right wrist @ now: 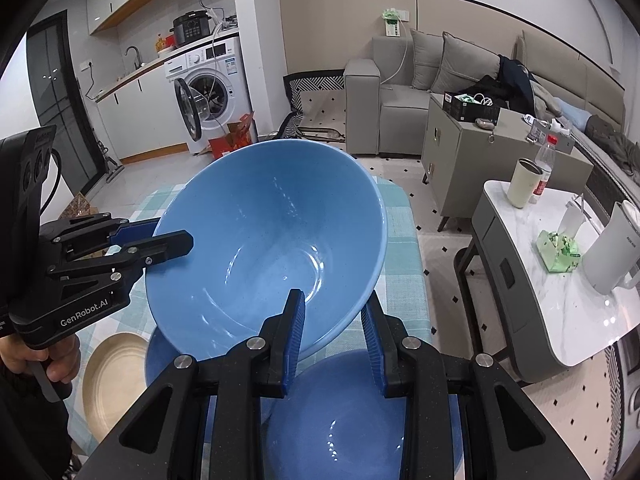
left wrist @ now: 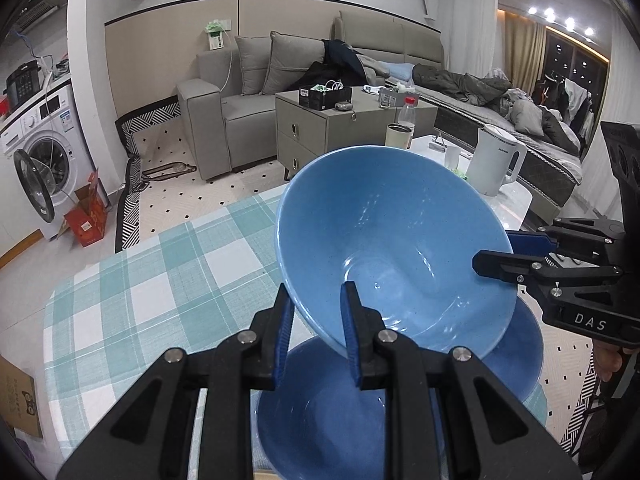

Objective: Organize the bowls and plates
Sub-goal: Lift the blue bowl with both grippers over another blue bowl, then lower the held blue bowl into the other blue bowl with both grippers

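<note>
A large blue bowl (left wrist: 392,240) is held tilted in the air above the checked tablecloth (left wrist: 168,280), gripped at opposite sides of its rim. The left gripper (left wrist: 316,332) is clamped tight on the near rim in its own view; the right gripper (right wrist: 336,336) is likewise closed on the rim. Directly beneath sits a second blue bowl (right wrist: 360,420) on the table. A beige plate (right wrist: 112,380) lies beside it.

Grey sofa (left wrist: 224,108), washing machine (right wrist: 208,88) (door apparently open).
</note>
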The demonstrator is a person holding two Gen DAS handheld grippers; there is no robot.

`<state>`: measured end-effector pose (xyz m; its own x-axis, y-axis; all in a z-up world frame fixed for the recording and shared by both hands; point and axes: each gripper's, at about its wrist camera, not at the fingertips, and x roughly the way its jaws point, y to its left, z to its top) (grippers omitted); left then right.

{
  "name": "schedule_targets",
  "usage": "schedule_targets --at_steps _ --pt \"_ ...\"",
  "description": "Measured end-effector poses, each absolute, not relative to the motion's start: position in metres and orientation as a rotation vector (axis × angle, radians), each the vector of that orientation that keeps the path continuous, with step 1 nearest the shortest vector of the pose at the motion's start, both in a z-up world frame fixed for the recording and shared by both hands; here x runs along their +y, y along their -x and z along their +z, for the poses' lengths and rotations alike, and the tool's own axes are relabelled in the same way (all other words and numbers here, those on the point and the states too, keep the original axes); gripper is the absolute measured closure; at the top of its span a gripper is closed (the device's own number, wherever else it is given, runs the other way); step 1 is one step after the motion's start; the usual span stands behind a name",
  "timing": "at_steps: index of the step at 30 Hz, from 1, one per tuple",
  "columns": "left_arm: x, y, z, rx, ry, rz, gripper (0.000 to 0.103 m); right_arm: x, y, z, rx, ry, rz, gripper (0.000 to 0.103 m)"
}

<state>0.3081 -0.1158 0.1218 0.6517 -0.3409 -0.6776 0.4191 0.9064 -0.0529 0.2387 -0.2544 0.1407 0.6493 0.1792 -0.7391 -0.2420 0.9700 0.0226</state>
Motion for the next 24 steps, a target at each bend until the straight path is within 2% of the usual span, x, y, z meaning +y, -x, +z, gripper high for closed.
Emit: schedule_targets --at_steps 24 --pt "-0.085 -0.261 0.13 0.707 -0.089 -0.397 0.081 -0.225 -0.2 0.154 0.799 0.121 0.296 0.073"
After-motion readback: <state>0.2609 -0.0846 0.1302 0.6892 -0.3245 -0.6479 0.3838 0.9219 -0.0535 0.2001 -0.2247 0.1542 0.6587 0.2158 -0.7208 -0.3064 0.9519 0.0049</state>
